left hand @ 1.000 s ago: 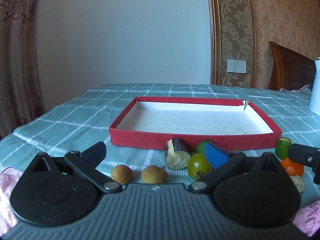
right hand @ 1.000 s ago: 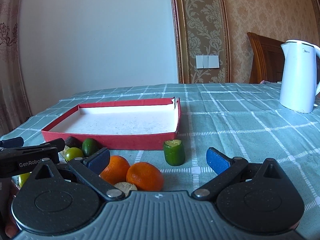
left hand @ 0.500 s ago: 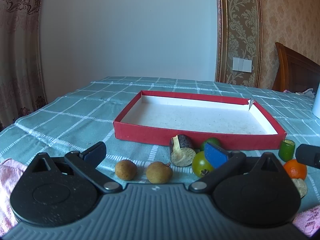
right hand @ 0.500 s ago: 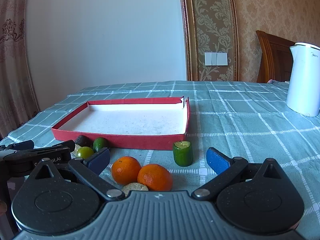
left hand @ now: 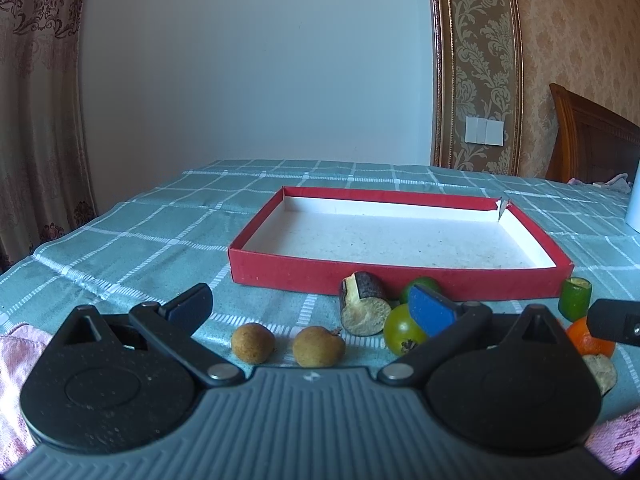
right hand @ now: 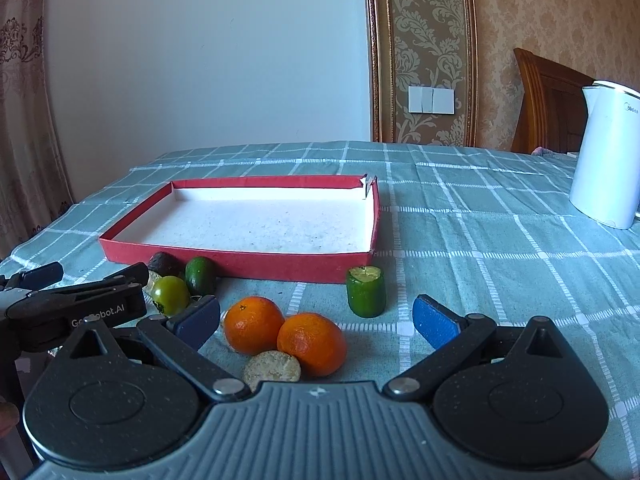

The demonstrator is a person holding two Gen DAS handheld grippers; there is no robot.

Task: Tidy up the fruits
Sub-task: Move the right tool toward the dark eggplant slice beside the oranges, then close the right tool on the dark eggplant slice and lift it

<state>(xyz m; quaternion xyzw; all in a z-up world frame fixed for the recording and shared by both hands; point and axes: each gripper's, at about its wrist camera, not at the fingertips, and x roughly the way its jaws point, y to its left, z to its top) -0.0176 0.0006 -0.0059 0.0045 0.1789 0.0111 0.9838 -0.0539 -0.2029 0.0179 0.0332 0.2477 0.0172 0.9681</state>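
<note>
An empty red box (left hand: 396,272) with a white floor stands on the checked cloth; it also shows in the right wrist view (right hand: 240,258). In front of it lie two brown longans (left hand: 253,342) (left hand: 318,347), a cut dark avocado piece (left hand: 365,308), a green tomato (left hand: 402,330) and a green fruit (left hand: 424,285). Two oranges (right hand: 253,325) (right hand: 312,344), a brownish cut fruit half (right hand: 272,366) and a cut green piece (right hand: 366,291) lie before my right gripper (right hand: 316,318). My left gripper (left hand: 310,306) is open and empty above the longans. The right gripper is open and empty.
A white kettle (right hand: 606,156) stands at the right on the table. A wooden headboard (right hand: 548,100) is behind it. A pink cloth (left hand: 16,360) lies at the near left edge. The left gripper's body (right hand: 68,308) shows at the left of the right wrist view.
Both grippers have drawn back and risen a little, so the box and fruits look farther away. Both stay open. No fruit has moved.
</note>
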